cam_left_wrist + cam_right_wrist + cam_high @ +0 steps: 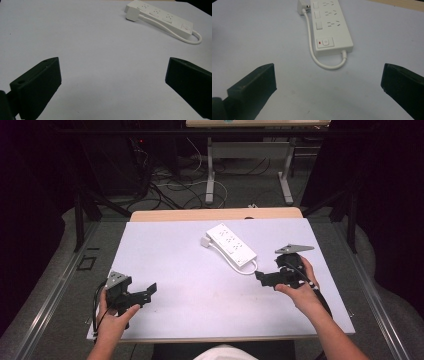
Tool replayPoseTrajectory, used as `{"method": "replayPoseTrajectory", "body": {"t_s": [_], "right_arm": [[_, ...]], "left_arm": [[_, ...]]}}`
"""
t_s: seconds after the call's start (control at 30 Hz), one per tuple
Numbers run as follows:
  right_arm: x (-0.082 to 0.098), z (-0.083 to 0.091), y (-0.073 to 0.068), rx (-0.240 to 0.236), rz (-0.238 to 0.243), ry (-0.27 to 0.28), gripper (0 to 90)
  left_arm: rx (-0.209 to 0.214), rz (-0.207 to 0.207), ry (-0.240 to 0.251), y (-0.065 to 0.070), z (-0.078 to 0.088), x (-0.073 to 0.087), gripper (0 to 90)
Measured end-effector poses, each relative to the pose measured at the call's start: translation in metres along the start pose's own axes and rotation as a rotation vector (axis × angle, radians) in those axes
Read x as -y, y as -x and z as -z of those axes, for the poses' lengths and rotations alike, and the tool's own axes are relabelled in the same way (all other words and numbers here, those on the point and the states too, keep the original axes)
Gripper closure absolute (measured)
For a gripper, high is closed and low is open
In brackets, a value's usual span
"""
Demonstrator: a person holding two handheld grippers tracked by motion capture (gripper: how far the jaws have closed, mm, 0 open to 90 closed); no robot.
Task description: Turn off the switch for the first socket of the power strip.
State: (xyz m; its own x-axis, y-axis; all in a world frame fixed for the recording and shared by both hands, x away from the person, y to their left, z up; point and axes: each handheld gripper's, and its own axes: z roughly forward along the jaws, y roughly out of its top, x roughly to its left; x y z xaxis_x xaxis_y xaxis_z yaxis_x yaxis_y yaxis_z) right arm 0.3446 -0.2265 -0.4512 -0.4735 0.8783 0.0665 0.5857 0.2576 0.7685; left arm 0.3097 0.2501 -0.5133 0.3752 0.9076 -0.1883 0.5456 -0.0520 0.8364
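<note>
High view: power strip untouched near worktop's far edge; my left gripper and right gripper spread, probably just starting.

Both forearms come in from the near edge of the high view. The left hand holds the left gripper low at the near left, jaws spread wide. The right hand holds the right gripper farther forward, pointing leftward, its jaws likewise wide apart with nothing between them.

A pale counter with a wooden far edge stands on grey floor. Behind it, loose cables trail beside a second table's white legs. The surroundings are dark.
</note>
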Motion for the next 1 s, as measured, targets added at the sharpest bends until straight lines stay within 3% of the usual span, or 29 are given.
{"method": "replayPoseTrajectory", "body": {"t_s": [0.57,1.0], "right_arm": [[0.036,0.021,0.037,0.077,-0.129,0.017,0.0],[0.059,0.018,0.064,0.115,-0.227,0.036,0.0]], "left_arm": [[0.006,-0.001,0.015,0.001,0.002,0.0,0.1],[0.001,0.004,0.01,0.0,0.001,0.0,0.1]]}}
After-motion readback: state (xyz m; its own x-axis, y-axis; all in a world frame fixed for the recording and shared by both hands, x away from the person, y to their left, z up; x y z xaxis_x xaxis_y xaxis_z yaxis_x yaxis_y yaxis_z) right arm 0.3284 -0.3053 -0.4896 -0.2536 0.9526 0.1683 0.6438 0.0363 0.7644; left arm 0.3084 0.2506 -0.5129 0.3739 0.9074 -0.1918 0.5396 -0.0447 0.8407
